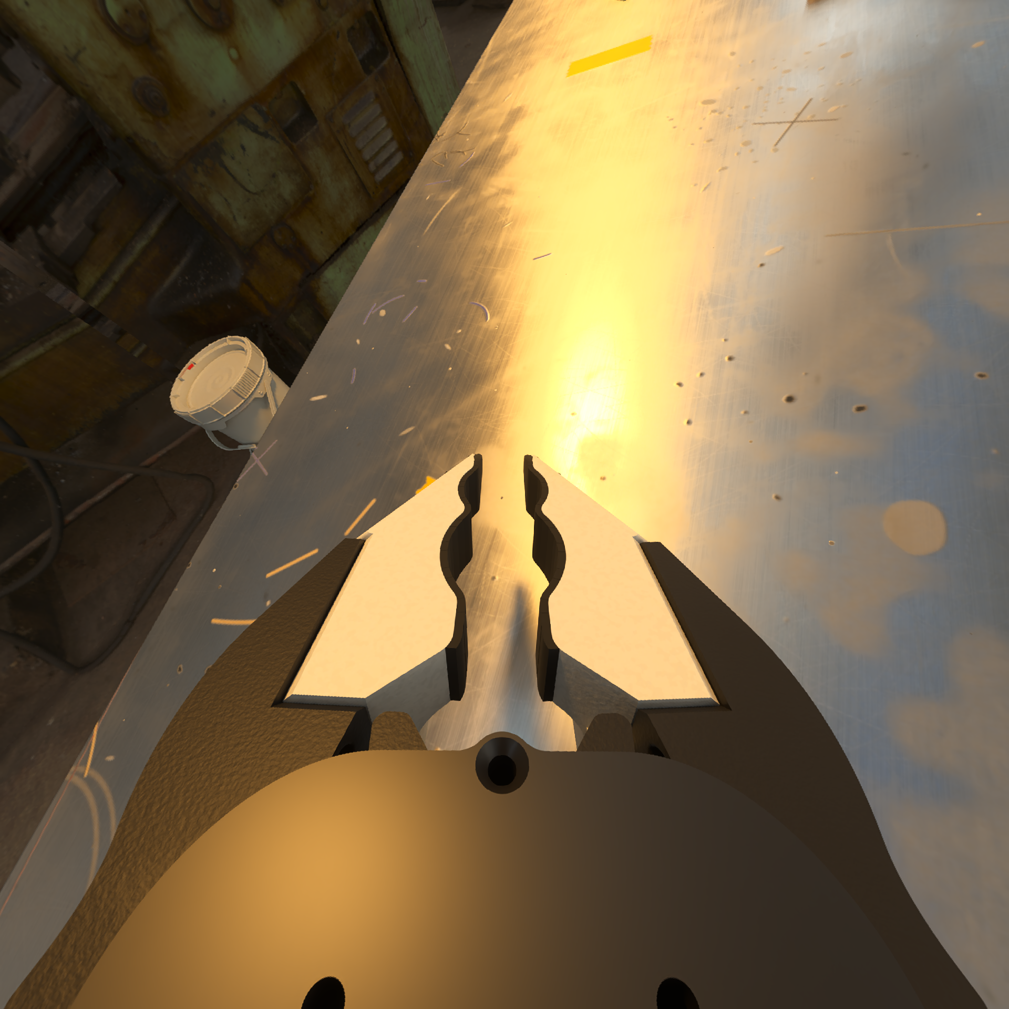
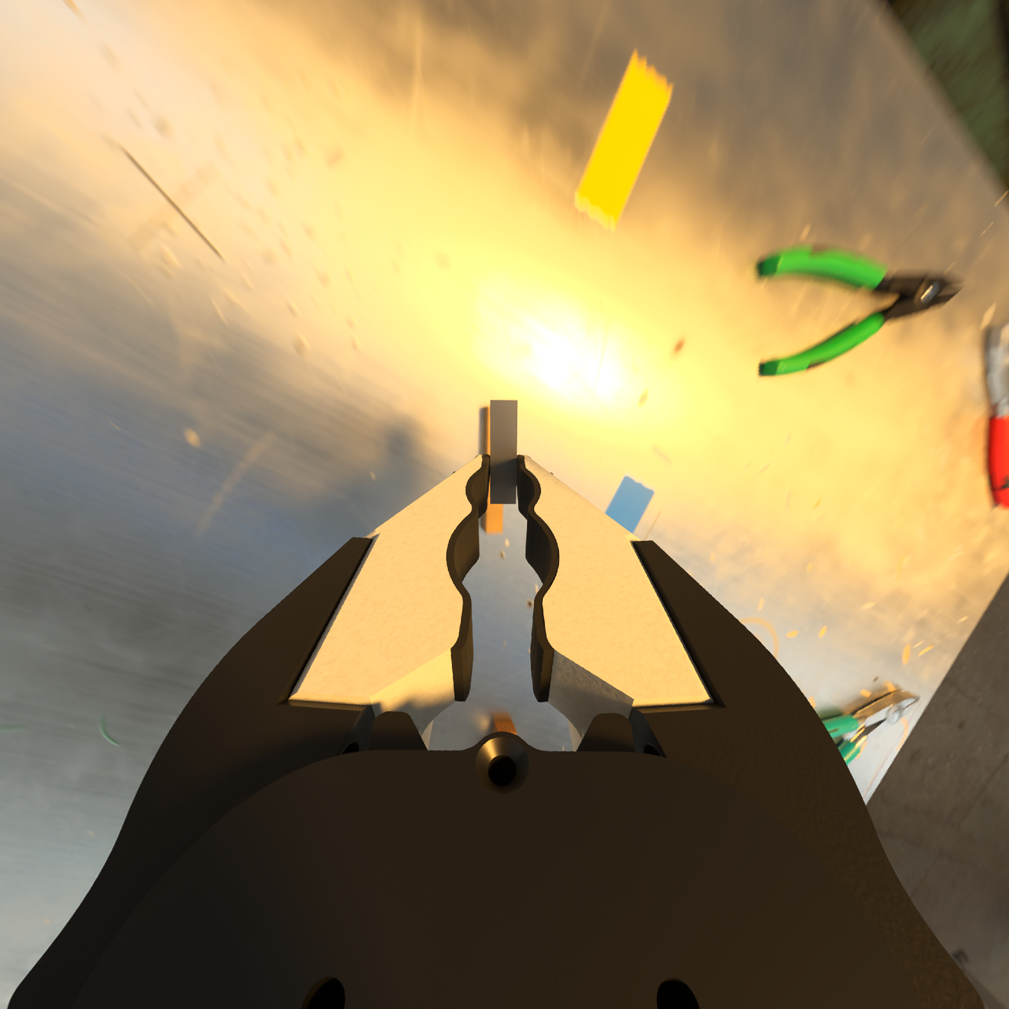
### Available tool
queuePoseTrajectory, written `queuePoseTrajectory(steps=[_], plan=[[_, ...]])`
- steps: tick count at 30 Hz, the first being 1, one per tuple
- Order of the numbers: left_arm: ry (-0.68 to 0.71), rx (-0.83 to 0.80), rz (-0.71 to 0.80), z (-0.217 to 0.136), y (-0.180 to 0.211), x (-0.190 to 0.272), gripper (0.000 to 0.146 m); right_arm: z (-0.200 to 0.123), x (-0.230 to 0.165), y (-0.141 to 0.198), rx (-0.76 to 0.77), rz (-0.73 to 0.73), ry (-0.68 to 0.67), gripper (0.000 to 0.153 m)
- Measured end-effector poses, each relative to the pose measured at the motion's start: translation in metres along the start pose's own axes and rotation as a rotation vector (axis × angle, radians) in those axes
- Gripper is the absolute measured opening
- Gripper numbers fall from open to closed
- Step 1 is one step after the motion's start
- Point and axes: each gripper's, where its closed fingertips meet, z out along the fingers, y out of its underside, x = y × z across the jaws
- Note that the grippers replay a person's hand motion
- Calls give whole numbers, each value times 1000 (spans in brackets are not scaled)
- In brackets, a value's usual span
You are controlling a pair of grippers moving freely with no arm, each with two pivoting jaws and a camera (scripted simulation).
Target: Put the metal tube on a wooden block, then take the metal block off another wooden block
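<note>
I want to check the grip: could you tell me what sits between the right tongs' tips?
In the right wrist view, a grey metal piece stands clamped between the right tongs.

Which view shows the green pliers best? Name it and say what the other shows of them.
The right wrist view. The green pliers lie in full sight on the table there, handles spread, a little blurred. The left wrist view shows nothing of them, only bare table and a white bucket beyond its edge.
</note>
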Motion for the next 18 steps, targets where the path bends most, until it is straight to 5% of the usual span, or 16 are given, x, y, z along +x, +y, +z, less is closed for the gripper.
queuePoseTrajectory(steps=[3,6,9,18], plan=[[-2,-5,-7,2,0,-2,15,-13,-22,-60,163,-14,4,9],[-8,-9,-16,3,0,-3,15,-5,-79,-150,418,-20,-129,9],[-9,14,-13,0,-2,-3,15,24,-141,-215,518,-55,-282,9],[14,21,-69,0,-3,-6,15,68,-240,-221,431,-333,-496,9]])
